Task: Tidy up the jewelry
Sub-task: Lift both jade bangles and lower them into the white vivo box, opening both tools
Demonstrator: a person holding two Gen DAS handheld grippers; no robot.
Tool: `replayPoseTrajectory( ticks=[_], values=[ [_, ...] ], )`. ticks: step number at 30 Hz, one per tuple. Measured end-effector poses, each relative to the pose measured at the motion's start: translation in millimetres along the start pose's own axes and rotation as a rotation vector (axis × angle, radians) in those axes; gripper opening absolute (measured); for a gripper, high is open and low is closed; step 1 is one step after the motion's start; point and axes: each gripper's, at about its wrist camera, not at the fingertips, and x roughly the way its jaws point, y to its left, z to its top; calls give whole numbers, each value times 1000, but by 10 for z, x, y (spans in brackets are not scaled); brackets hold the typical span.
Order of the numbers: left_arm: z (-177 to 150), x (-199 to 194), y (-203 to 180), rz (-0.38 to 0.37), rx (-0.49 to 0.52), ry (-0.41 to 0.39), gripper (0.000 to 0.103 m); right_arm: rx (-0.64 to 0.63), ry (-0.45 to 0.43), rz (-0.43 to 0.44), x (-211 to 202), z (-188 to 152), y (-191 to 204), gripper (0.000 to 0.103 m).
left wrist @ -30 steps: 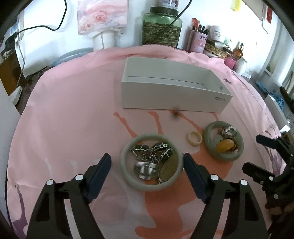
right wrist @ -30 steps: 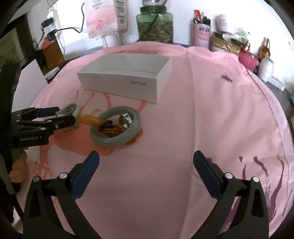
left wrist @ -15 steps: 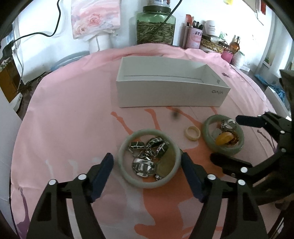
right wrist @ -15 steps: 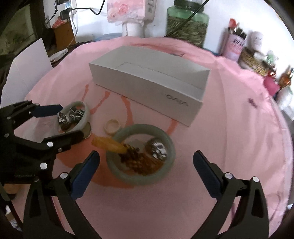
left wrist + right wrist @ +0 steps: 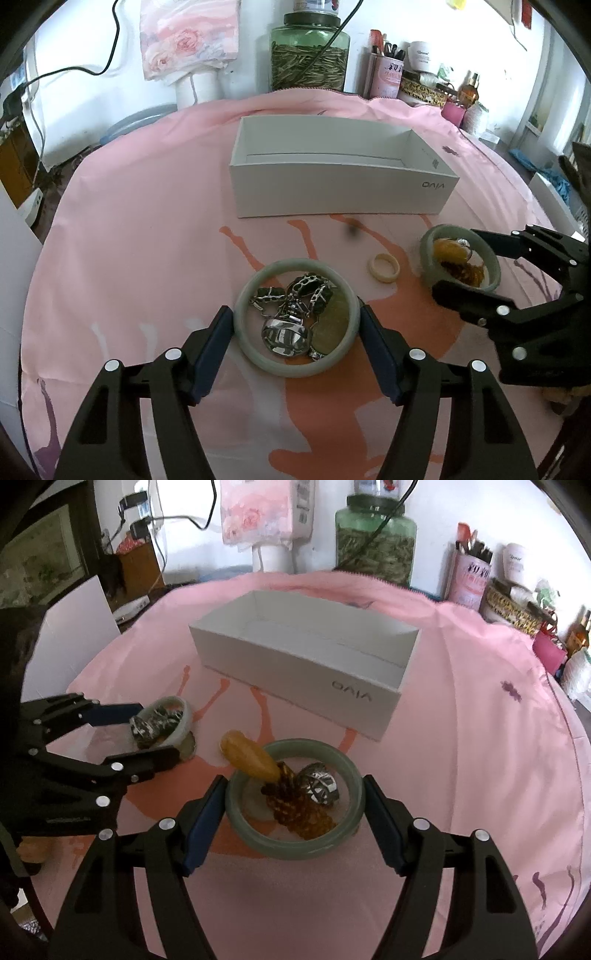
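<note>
The left gripper (image 5: 296, 325) has its fingers (image 5: 216, 341) spread apart, one on each side of a pale green bangle (image 5: 255, 352) that lies flat on the pink cloth (image 5: 140, 229) covering the desk. The finger pads stand just beside the bangle's outer rim; contact cannot be confirmed. Inside this bangle lie a silver ring (image 5: 283, 335), a dark silver chain bracelet (image 5: 295, 293) and a yellow-green disc (image 5: 330, 326).

The right gripper (image 5: 294, 814) is likewise spread, its fingers (image 5: 384, 825) bracketing a second green bangle (image 5: 243, 829) on the cloth. The pads stand very near the rim; whether they touch it cannot be told. This bangle encloses a string of amber beads (image 5: 299, 812) and a silver ring with a dark pattern (image 5: 319, 788). An elongated amber piece (image 5: 249, 755) rests across the bangle's far-left rim, tilted, with its rounded end outside the ring.

A small cream ring (image 5: 384, 268) lies on the cloth between the two bangles, apart from both. In the left wrist view, the right gripper's fingers (image 5: 472, 299) show at the right edge, around the second bangle.

A white open box (image 5: 343, 195) stands on the cloth beyond both bangles, well apart from them. Its interior, where visible, holds no jewelry. A small dark spot (image 5: 351, 230) marks the cloth just in front of the box.

Behind the desk stand a green glass jar (image 5: 309, 55), a pink cup of pens (image 5: 384, 75) and a floral fabric bundle (image 5: 188, 37).
</note>
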Motion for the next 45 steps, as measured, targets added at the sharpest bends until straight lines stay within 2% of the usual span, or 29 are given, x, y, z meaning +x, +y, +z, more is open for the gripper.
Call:
replayPoseTrajectory(
  ticks=[11, 16, 24, 27, 31, 33, 41, 45],
  values=[
    [22, -212, 50, -2, -24, -78, 68, 3, -123, 11, -357, 47, -17, 69],
    [28, -283, 23, 7, -10, -113, 68, 34, -109, 5, -323, 62, -95, 69],
    [85, -236, 62, 11, -28, -106, 68, 76, -102, -2, -281, 66, -209, 69],
    [291, -203, 146, -36, -66, -65, 68, 118, -109, -3, -286, 184, -309, 69],
    [678, -263, 166, 16, -48, -108, 68, 147, -124, 3, -304, 479, -402, 69],
    [861, -220, 150, 3, -44, -117, 68, 156, -130, 10, -250, 666, -430, 69],
    [1059, 223, 28, 42, -28, -83, 68, 199, -77, 17, 253, 900, -514, 69],
    [1086, 255, 59, 38, -43, -106, 69, 215, -74, 48, 323, 930, -581, 69]
  ],
)
